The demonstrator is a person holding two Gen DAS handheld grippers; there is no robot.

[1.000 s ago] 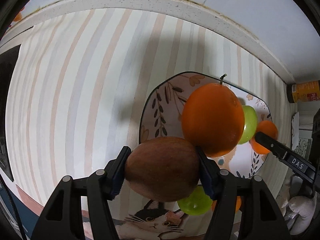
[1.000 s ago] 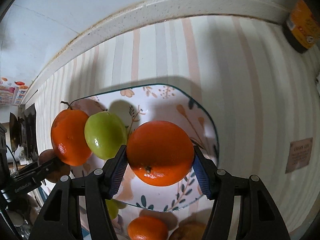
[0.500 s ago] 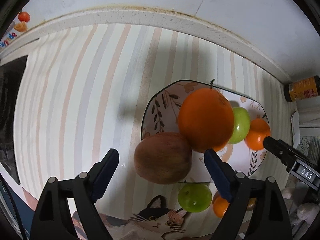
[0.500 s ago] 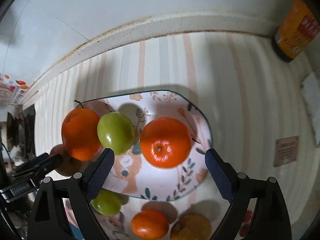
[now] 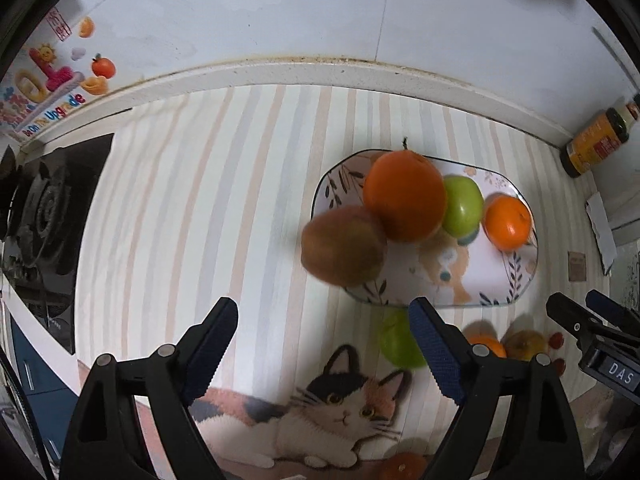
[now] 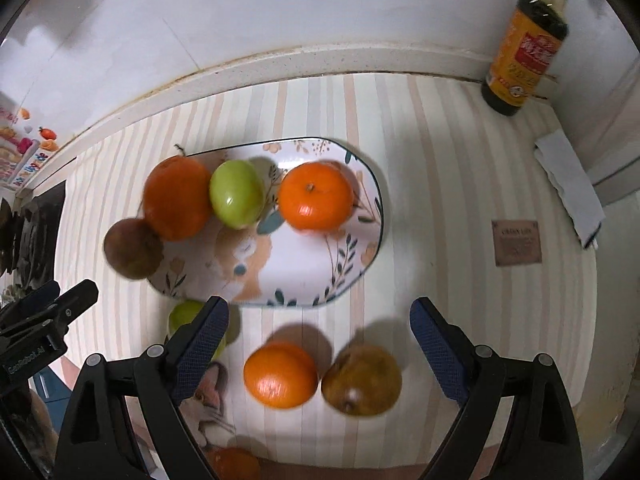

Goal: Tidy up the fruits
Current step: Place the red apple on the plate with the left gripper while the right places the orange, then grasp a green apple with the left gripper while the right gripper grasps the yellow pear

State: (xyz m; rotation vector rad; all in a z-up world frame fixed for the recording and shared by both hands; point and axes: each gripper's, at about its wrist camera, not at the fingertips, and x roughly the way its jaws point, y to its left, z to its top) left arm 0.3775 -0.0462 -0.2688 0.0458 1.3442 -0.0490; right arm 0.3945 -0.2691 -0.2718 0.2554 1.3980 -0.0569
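- Left gripper (image 5: 322,354): a second ago it clamped the brown apple (image 5: 344,250); jaws have just been opening and now stand wide with nothing between them. EARLIER grip gone.
- Brown apple now sits at the plate (image 6: 372,236) rim, about 9 o'clock of the plate in the right wrist view, touching the big stemmed orange (image 6: 176,198). It overhangs the edge; cannot tell how much of it rests on the plate.
- Right gripper (image 6: 320,344): a second ago it squeezed the mandarin (image 6: 316,195); jaws have just been opening, now spread apart and empty.
- Mandarin released onto the plate, around 2 o'clock of plate centre, just beside the green apple (image 6: 237,194), which sits between it and the big orange.
- Both wrist views show the plate smaller and farther than before, so both grippers have pulled up and back from it.
- Plate row, left to right in the right wrist view: brown apple, big orange, green apple, mandarin. Front half of the plate bare.
- Still off the plate on the striped mat (image 6: 440,184), at 6 o'clock of the plate: second green apple (image 6: 186,318) partly behind the right gripper's left finger, a loose orange (image 6: 280,376) and a brownish-yellow pear (image 6: 361,380) touching each other, plus another orange fruit (image 6: 236,464) at the bottom edge.
- Judgement: two placements done, task partway; four fruits left to move. Loose orange and pear lie right below the right gripper's open jaws, likely next pick.
- Risk: brown apple on the rim may roll off.
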